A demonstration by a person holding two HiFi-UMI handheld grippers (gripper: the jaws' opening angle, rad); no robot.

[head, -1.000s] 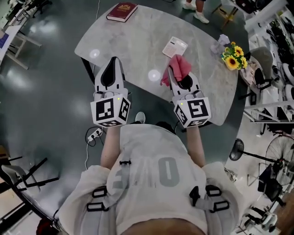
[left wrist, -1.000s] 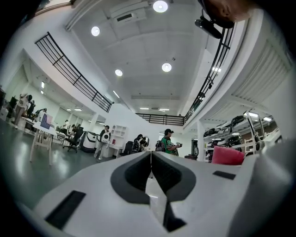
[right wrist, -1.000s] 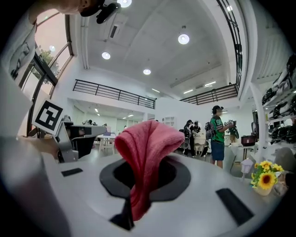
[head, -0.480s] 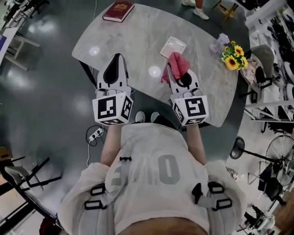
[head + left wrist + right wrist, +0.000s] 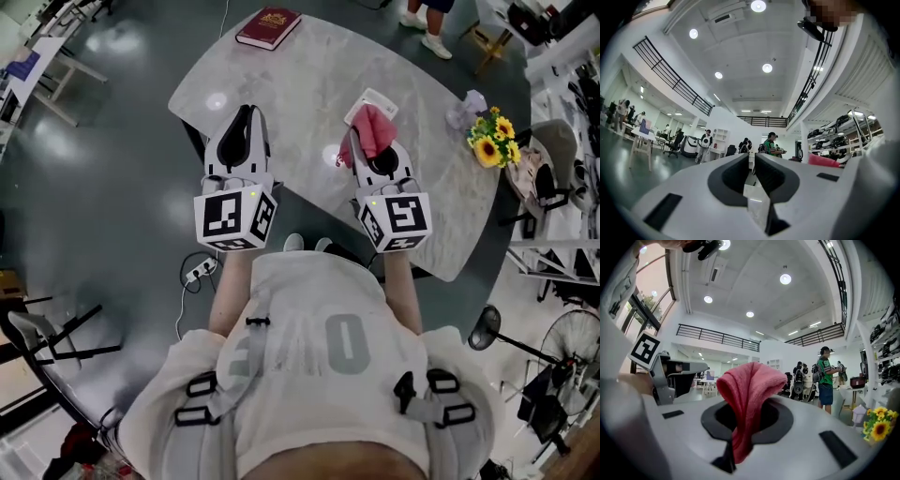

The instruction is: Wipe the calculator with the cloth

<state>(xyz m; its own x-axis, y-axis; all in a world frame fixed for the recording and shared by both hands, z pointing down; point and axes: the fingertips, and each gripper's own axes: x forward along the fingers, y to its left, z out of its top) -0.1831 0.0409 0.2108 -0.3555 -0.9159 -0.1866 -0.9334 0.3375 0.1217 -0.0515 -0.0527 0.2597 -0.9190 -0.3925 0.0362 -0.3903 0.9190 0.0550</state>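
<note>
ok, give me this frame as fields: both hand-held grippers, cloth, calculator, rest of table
left hand-held gripper: shut, empty, tips over the grey marble table
right hand-held gripper: shut on the pink terry cloth
cloth: bunched, standing up out of the jaws
calculator: white flat calculator lying on the table, partly hidden behind the cloth; contact cannot be told
other items: dark red book at far edge; sunflower bunch at right

Red book (image 5: 269,27) on far edge of marble table (image 5: 309,84), beyond left gripper (image 5: 246,112); sunflowers (image 5: 497,139) well right of right gripper (image 5: 360,141); power strip (image 5: 199,271) on floor.
</note>
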